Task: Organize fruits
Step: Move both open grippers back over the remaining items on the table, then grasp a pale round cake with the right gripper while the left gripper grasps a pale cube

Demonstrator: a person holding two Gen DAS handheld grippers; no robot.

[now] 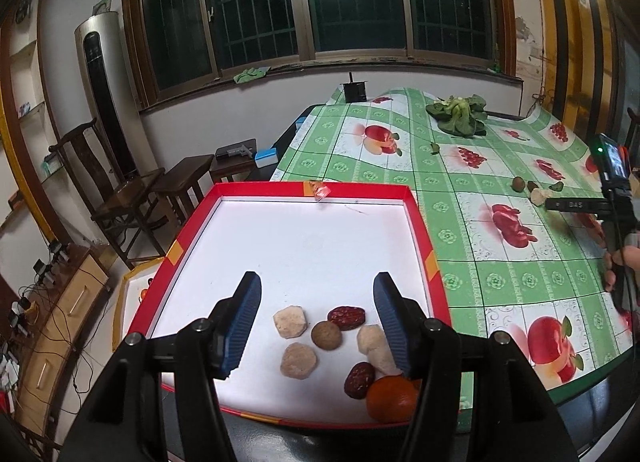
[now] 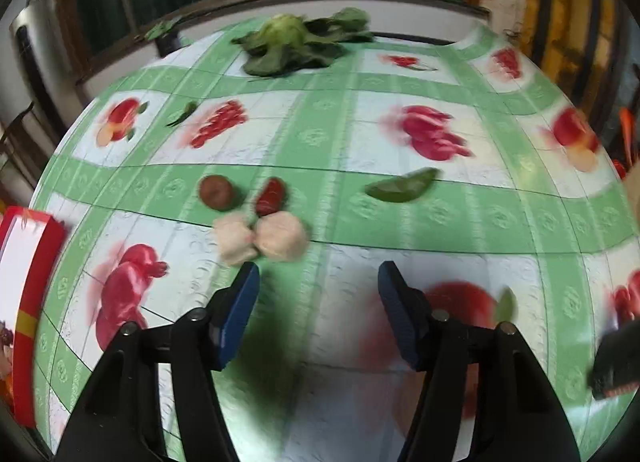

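The left gripper (image 1: 317,316) is hovering released over fruits in the red tray (image 1: 420,230). The right gripper (image 2: 318,288) is gaping empty right of the tray, near two pale pieces (image 2: 280,240)

The left wrist view looks forward and down along its gripper's fingers, close over the near end of the red-rimmed tray (image 1: 418,222), facing the barred window beyond. The right wrist view, motion-blurred, tilts more steeply down at the green fruit-print tablecloth (image 2: 400,222), right of the tray (image 2: 32,282). Both share the tablecloth (image 1: 480,262), the leafy greens (image 1: 458,114) (image 2: 296,42) and that tray.
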